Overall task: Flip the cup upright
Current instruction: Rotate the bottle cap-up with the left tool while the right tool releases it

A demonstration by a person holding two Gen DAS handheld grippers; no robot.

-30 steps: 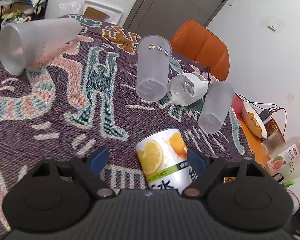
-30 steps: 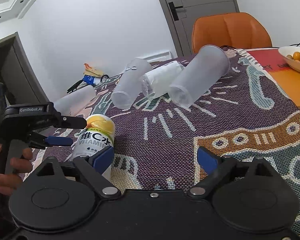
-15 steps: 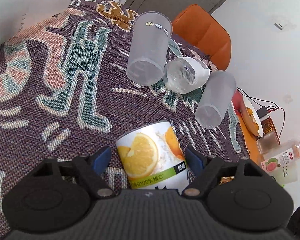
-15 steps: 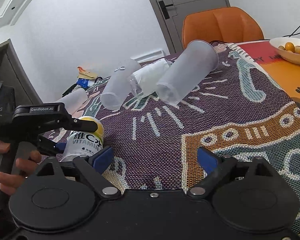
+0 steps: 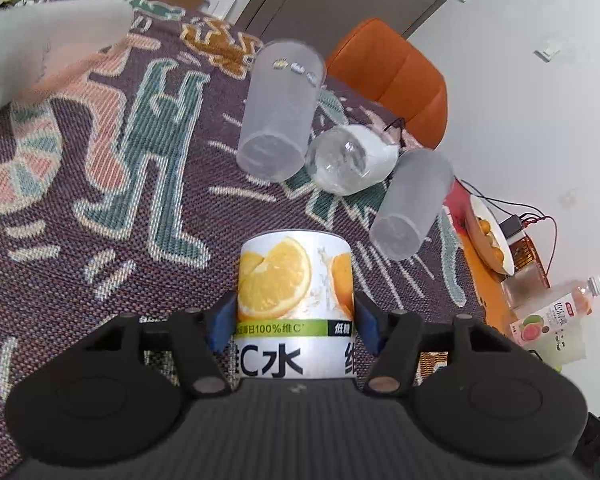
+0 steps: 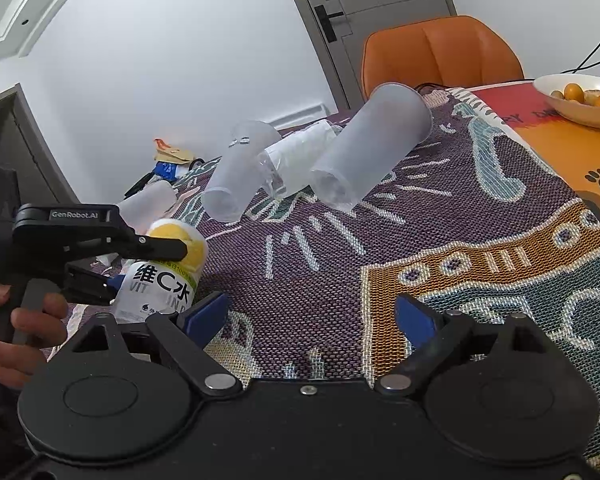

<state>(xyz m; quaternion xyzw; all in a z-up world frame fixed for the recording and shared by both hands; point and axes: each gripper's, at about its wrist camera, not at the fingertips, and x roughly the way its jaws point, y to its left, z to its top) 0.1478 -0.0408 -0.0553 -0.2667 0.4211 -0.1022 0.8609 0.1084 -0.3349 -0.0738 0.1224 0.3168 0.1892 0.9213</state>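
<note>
A white cup printed with orange slices lies on its side on the patterned cloth. My left gripper is shut on the orange-print cup, one blue pad on each side. The right wrist view shows this cup tilted, between the left gripper's black fingers. My right gripper is open and empty, low over the cloth to the right of the cup. Three frosted clear cups and a clear cup with a white sleeve lie on their sides farther back.
The patterned cloth covers the table. An orange chair stands behind it. A bowl of oranges sits at the far right on an orange mat. A drink bottle lies beyond the table's right edge.
My left gripper moved forward around the orange-print cup and closed on it. The right gripper stayed open and shifted slightly.
</note>
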